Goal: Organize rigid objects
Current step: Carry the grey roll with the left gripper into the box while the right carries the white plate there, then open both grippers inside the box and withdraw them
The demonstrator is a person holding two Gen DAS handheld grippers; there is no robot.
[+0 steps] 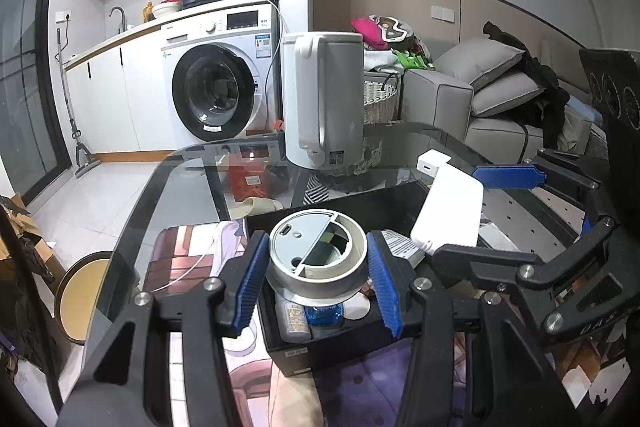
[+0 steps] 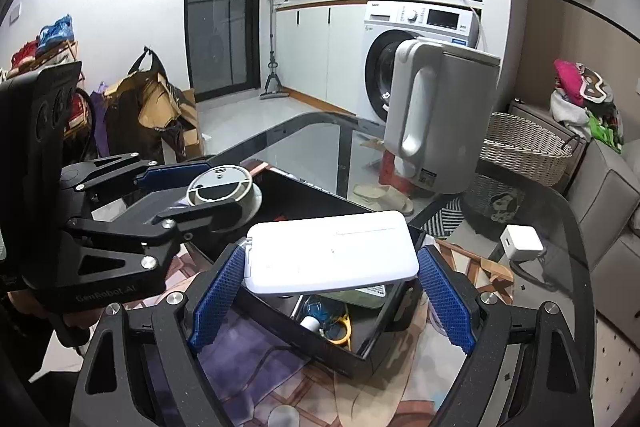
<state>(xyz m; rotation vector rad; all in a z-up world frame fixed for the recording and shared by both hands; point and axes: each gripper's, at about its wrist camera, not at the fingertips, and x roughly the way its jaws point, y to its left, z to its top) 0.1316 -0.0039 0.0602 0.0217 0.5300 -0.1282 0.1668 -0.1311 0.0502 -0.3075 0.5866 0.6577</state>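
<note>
My left gripper (image 1: 318, 283) is shut on a round grey-and-white device (image 1: 318, 253) and holds it over the black box (image 1: 384, 205); it also shows in the right wrist view (image 2: 222, 193). My right gripper (image 2: 328, 297) is shut on a flat white case (image 2: 328, 255) and holds it above the same black box (image 2: 280, 323); the case also shows in the left wrist view (image 1: 448, 213). Inside the box lie a small bottle (image 1: 294, 321), a blue item (image 1: 324, 315) and a yellow-rimmed item (image 2: 340, 329).
A grey kettle (image 1: 324, 99) stands at the glass table's far side. A white charger cube (image 2: 520, 243) lies on the table (image 2: 312, 135) to the right. A printed mat (image 1: 188, 259) lies under the box. A washing machine (image 1: 218, 83), wicker basket (image 2: 524, 147) and sofa (image 1: 492, 95) stand beyond.
</note>
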